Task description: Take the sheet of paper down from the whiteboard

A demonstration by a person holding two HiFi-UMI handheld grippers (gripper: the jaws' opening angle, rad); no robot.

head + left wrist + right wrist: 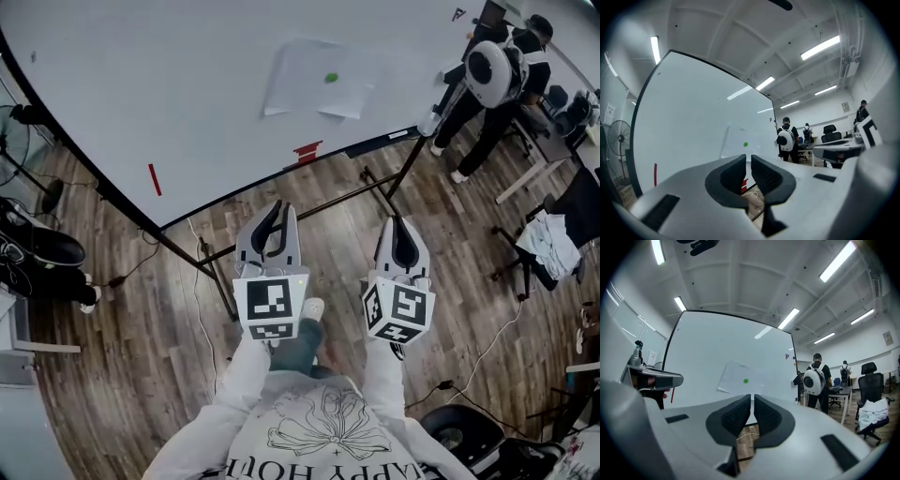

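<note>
A white sheet of paper (317,80) hangs on the big whiteboard (169,84), pinned by a small green magnet (331,78). Both grippers are held level in front of the board, some way short of it. My left gripper (273,214) is shut with nothing in it, and so is my right gripper (402,228). In the left gripper view the paper (737,143) and its green magnet (746,144) sit just above the closed jaws of the left gripper (748,165). The right gripper view shows the paper (738,379) straight ahead above the right gripper (752,402).
A person with a white backpack (490,71) stands by the board's right end. Two red marks (155,179) (307,150) sit at the board's lower edge. Black stand legs (375,192) and a cable cross the wood floor. Desks and chairs (562,225) are at the right, a fan (618,140) at the left.
</note>
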